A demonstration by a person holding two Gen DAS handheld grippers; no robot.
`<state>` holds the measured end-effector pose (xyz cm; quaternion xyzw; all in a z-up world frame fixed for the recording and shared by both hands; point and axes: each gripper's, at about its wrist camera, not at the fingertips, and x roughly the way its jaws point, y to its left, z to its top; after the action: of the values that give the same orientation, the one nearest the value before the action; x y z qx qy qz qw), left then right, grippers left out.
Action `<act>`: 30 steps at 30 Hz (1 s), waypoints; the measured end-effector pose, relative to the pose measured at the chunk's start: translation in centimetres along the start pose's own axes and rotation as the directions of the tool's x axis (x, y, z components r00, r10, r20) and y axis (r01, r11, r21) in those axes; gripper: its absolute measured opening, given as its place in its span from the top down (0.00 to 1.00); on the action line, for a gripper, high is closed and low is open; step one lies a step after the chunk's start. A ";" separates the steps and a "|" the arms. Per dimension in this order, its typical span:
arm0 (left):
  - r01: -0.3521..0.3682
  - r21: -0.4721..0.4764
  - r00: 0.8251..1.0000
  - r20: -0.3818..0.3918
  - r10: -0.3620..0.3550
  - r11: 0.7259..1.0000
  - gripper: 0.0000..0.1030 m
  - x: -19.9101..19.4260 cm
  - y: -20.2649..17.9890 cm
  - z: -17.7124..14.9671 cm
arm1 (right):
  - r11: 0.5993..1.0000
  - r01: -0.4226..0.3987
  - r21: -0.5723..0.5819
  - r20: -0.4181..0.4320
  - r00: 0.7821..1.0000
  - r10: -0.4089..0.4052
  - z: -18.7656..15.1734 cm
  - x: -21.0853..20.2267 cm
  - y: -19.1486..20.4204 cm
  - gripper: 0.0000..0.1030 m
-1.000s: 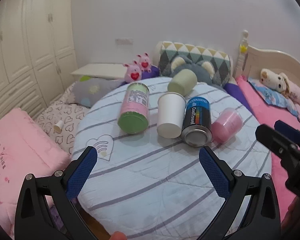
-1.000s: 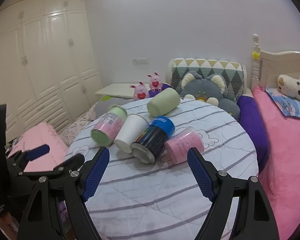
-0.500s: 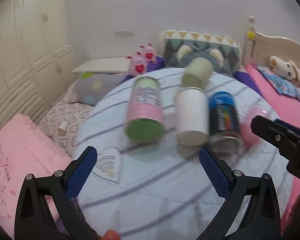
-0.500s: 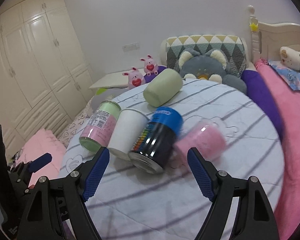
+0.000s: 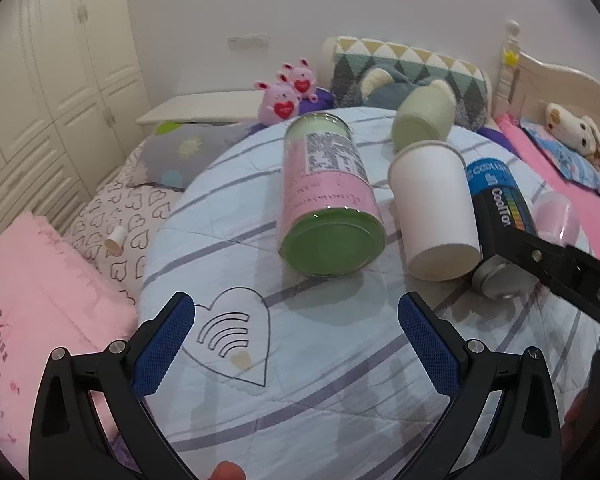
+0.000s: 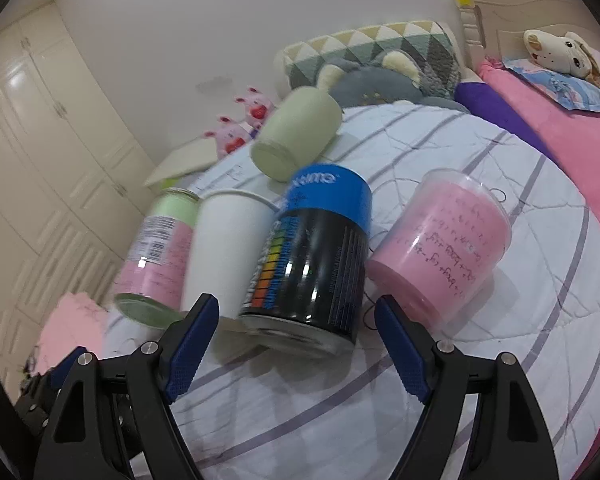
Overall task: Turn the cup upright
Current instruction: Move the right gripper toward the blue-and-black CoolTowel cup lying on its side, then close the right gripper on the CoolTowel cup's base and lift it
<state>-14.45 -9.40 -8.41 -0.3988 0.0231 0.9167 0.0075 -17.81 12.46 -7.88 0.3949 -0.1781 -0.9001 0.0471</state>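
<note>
Around me I see a grey plush cushion point(image 6: 384, 80) at twelve o'clock, two pink bunny toys point(image 5: 286, 94) at eleven, white wardrobe doors point(image 5: 56, 60) at nine, a plush dog point(image 6: 560, 50) at two

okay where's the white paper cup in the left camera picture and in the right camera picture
Left wrist: white paper cup lies on its side right of centre, between the pink-and-green can and the black-and-blue can.
Right wrist: white paper cup left of centre, between the same cans.
Shared landmark: the triangle-pattern pillow.
</note>
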 end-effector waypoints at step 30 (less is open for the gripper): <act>0.006 0.079 1.000 -0.022 -0.004 0.997 0.00 -4.6 -2.2 -3.7 | 0.992 -0.119 -0.046 -0.110 0.987 0.113 -2.6 -1.3 -0.6 0.29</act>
<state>-8.54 -7.36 -7.66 -0.4082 0.0586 0.9106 0.0252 -15.02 12.61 -8.81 0.4301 -0.1745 -0.8777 0.1192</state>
